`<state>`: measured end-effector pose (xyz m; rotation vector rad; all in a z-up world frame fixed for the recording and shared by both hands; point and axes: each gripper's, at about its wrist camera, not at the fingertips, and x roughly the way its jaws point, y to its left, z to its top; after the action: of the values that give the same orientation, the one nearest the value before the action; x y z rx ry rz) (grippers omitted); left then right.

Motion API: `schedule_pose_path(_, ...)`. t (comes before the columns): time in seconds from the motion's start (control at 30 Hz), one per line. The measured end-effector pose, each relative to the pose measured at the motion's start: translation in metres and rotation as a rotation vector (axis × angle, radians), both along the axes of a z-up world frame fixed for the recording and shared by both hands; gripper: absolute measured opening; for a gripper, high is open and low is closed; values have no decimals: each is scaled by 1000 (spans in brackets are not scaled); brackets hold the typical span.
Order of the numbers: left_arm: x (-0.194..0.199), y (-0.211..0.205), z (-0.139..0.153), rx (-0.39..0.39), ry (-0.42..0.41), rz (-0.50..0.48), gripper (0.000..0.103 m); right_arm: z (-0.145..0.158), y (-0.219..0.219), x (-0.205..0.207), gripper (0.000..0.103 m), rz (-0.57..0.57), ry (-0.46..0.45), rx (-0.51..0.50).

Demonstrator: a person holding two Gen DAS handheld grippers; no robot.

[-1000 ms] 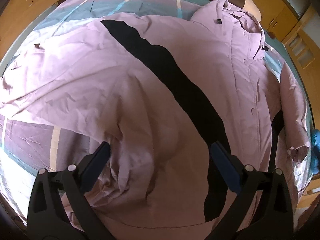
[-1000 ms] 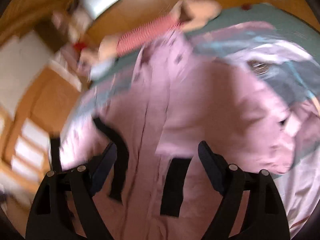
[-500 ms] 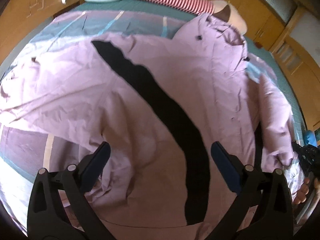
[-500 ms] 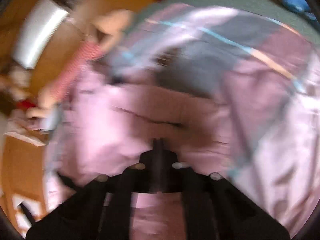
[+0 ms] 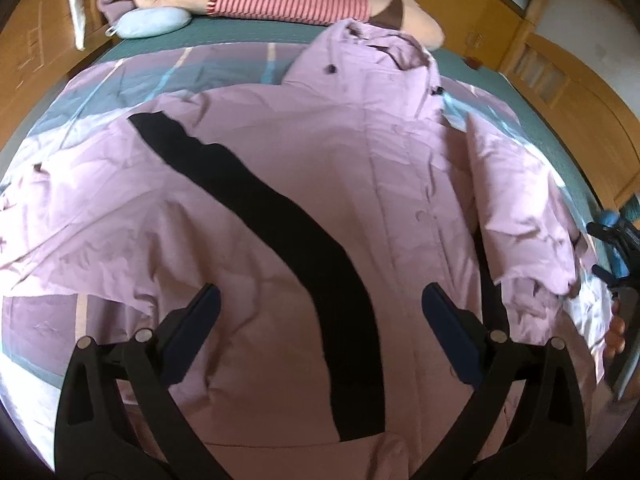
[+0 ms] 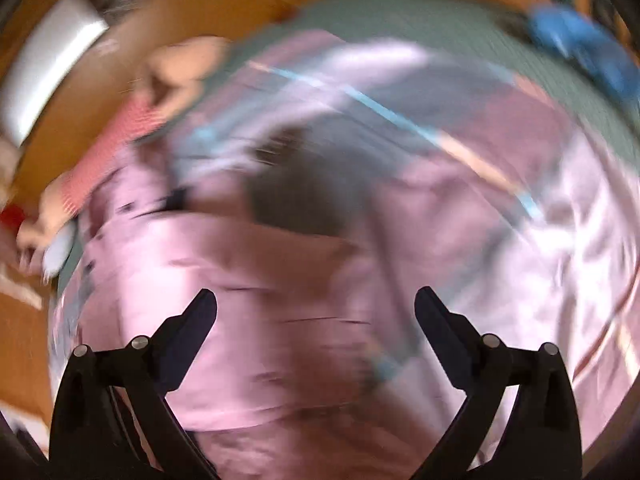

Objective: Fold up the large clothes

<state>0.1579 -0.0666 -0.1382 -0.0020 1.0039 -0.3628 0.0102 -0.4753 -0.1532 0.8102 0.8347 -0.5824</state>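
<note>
In the left wrist view, the pink jacket (image 5: 280,208) lies spread front-up across the bed (image 5: 248,34), filling the middle of the frame, its hood toward the upper right near a striped plush toy (image 5: 288,2). A black stripe (image 5: 280,232) runs diagonally from upper left to lower centre. The left hand-held gripper (image 5: 320,336) hovers over the lower body with its jaws apart and nothing between them. At the right edge, the right sleeve (image 5: 520,224) is already laid inward.

In the right wrist view, heavily blurred, the right hand-held gripper (image 6: 316,328) has just been opening, jaws wide, with pink cloth below but none gripped. To fold well, the left one should probably pinch the far sleeve near its cuff and lay it flat across the chest.
</note>
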Motion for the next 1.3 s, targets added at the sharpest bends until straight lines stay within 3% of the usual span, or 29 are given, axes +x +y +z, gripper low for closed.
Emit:
schedule_pose_path(0.07, -4, -8, -2, 20, -6, -24, 101, -23, -16, -4, 98, -11, -25, 149)
schedule_pose_path(0.1, -6, -11, -3, 26, -7, -33, 101, -34, -19, -3, 91, 21, -87, 265)
schedule_pose_path(0.13, -7, -14, -5, 35, -5, -43, 101, -40, -19, -1, 60, 57, -134, 346)
schedule_pose_path(0.17, -8, -17, -7, 43, -5, -52, 101, -43, -15, 1, 46, 82, -149, 384)
schedule_pose_path(0.27, -13, -24, -10, 78, -19, -70, 101, -11, 6, 3, 19, 149, -216, 248)
schedule_pose_path(0.37, -16, -30, -10, 123, -50, -77, 101, 48, 47, 1, 13, 338, -458, 117)
schedule_pose_path(0.43, -18, -31, -8, 139, -70, -75, 101, 83, 96, 5, 13, 596, -604, 67)
schedule_pose_path(0.5, -18, -29, -7, 135, -74, -68, 101, 95, 147, 12, 23, 833, -632, 52)
schedule_pose_path(0.53, -17, -28, -7, 128, -70, -64, 101, 98, 168, 13, 46, 905, -629, 26)
schedule_pose_path(0.57, -16, -26, -8, 118, -64, -57, 101, 100, 185, 14, 79, 959, -618, 0)
schedule_pose_path(0.6, -15, -23, -9, 111, -57, -49, 101, 101, 200, 13, 90, 990, -593, -35)
schedule_pose_path(0.63, -13, -21, -9, 105, -49, -41, 101, 102, 209, 9, 94, 1001, -591, -58)
schedule_pose_path(0.73, -7, -13, -10, 66, -16, -20, 101, 100, 209, 6, 94, 999, -564, -96)
schedule_pose_path(0.9, 5, -6, -3, -20, 7, -11, 101, 75, 180, 25, 94, 785, -419, -120)
schedule_pose_path(0.97, 18, -5, -3, -13, 4, -15, 101, 61, 167, 31, 94, 729, -386, -92)
schedule_pose_path(1.07, 52, 11, -13, 26, 39, 75, 101, 46, 158, 37, 94, 680, -322, -77)
schedule_pose_path(1.17, 73, 33, -29, -126, 159, 109, 101, 31, 157, 40, 94, 666, -254, -72)
schedule_pose_path(1.23, 85, 49, -44, -300, 254, 131, 100, 23, 159, 43, 94, 681, -227, -33)
schedule_pose_path(1.3, 89, 58, -48, -382, 282, 158, 97, 19, 164, 52, 94, 695, -206, -29)
